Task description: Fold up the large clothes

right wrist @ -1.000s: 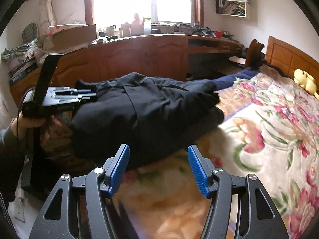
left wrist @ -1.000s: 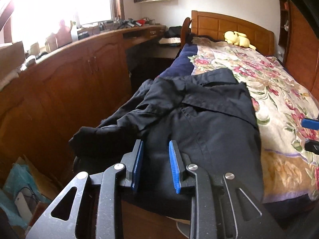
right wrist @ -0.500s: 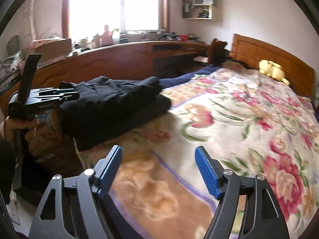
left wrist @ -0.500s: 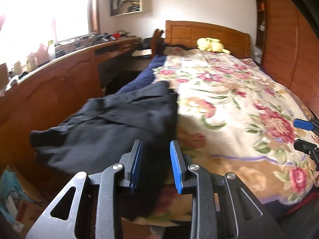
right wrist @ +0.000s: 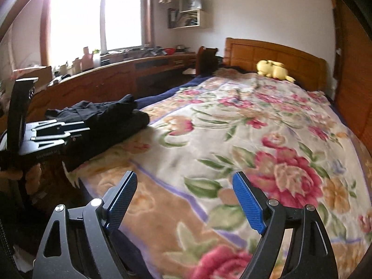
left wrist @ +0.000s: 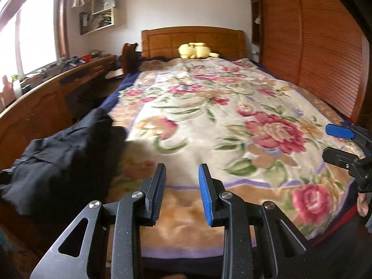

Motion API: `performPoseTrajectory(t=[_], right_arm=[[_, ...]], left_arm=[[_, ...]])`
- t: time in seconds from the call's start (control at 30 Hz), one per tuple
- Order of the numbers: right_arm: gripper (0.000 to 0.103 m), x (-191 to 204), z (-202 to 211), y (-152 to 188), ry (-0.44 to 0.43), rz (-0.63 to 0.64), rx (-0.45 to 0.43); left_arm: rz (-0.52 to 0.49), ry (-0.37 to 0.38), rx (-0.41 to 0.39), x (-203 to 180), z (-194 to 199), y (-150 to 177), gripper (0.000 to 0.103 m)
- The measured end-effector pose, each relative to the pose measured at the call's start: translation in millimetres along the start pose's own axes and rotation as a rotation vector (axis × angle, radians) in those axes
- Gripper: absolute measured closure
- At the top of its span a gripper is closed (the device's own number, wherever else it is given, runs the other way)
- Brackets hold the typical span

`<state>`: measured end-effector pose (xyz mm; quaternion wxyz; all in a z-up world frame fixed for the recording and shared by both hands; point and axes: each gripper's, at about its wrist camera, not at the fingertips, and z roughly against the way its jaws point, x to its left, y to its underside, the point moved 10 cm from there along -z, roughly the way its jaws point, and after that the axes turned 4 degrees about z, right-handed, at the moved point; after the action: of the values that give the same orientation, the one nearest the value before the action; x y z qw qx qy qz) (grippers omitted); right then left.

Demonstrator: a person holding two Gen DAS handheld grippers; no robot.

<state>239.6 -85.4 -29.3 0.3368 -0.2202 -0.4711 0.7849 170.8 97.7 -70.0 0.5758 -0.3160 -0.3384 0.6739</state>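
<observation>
**Mara:** Two hand-held grippers, and neither holds anything. The left hand-held gripper (left wrist: 181, 191) has its blue pads set narrow, with only the floral blanket (left wrist: 232, 121) showing in the gap. The right hand-held gripper (right wrist: 184, 201) is wide, its jaws opening over bare blanket.

**Ivo:** And the garment?

**Mara:** The dark garment (right wrist: 104, 118) lies bunched at the near left corner of the bed (right wrist: 274, 53), up against the side facing the wooden cabinets (right wrist: 97, 86). In the left wrist view the same garment (left wrist: 60, 153) is off to the left of the pads and spills over the bed's edge.

**Ivo:** So which hand is nearer?

**Mara:** The left one, clearly. From the right wrist view, the left tool sits just in front of the heap, while the right one points at open blanket well apart from it. Both point towards the headboard and not at the cloth.

**Ivo:** Its long axis?

**Mara:** As far as the heap allows, it runs along the bed's length, parallel to that left edge. Whether a collar or hem faces the person cannot be told from this blur.

**Ivo:** Then the next reach likely turns leftward, left hand first, to drag it onto the blanket.
</observation>
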Motion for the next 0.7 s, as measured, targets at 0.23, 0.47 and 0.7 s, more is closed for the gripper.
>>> performPoseTrajectory(t=[0.23,0.47,0.7], right_arm=[[0.018,-25.8,44.3,6.9,0.141,-0.084,-0.053],[0.018,-39.6,91.0,20.1,0.276,-0.142,-0.118],[0.018,-34.7,111.9,31.3,0.325,-0.181,-0.158]], left_arm=[[-0.004,0.083,0.000,-65.4,-3.2,-2.2,0.073],[-0.004,0.126,-0.033,-101.8,6.7,-13.4,0.073],[-0.020,0.134,-0.050,-116.6,13.2,-18.2,0.073]])
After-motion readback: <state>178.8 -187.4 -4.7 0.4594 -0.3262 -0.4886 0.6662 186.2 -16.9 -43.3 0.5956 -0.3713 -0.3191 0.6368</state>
